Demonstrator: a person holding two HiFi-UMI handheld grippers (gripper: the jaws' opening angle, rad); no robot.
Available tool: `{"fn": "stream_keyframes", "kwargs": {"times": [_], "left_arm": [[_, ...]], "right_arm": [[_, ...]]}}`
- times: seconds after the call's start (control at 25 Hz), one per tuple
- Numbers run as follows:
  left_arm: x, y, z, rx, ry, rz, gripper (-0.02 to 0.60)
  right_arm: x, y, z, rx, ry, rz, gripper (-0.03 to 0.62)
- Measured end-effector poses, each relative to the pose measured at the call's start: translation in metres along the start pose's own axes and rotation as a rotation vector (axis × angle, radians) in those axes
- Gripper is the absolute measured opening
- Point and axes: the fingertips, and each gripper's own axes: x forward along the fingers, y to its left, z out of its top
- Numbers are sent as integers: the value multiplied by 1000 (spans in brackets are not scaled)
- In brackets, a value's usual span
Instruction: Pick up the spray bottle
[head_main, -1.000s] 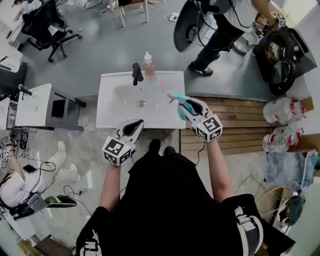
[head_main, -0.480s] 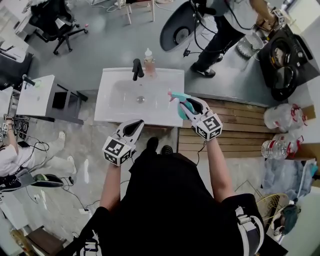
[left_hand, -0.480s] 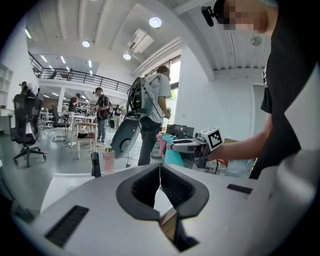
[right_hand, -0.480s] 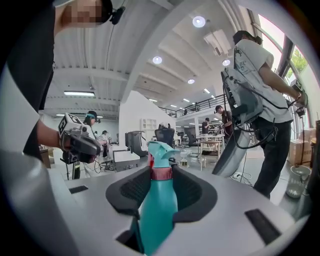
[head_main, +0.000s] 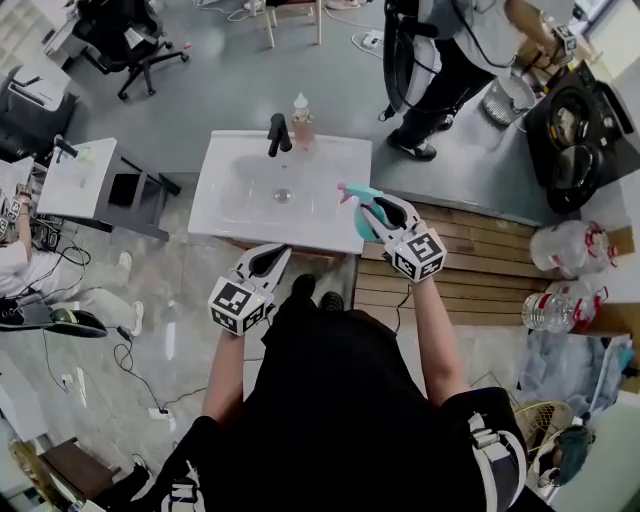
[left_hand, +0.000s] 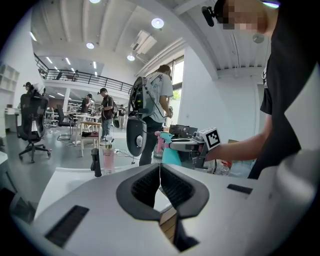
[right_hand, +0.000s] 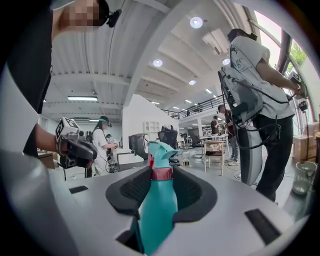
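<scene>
While right gripper (right_hand: 161, 184) clamps spray bottle (right_hand: 158, 207), it overhangs sink's (head_main: 240, 215) right edge.

**One Overhead, Two Riding Low**

The head view looks steeply down on the sink counter (head_main: 228, 228). Each gripper view sits close behind its own jaws, facing nearly level. All three catch the spray bottle (head_main: 360, 200).

White counter (head_main: 330, 232) with a moulded basin stands just ahead of the left tool (head_main: 275, 250), its right edge by the right tool (head_main: 368, 208). On the far rim, beyond both tools: black tap (head_main: 277, 133), pink soap bottle (head_main: 301, 122) just beside it.
</scene>
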Motion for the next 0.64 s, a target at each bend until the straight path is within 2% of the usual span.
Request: {"fn": "stream_keyframes", "kwargs": {"times": [0.36, 0.64], "left_arm": [[3, -10, -12, -17, 20, 17, 25], [8, -6, -3, -9, 12, 30, 24]], "right_arm": [[-1, -3, -8, 11, 4, 24, 150], [0, -9, -10, 25, 1, 34, 150]]}}
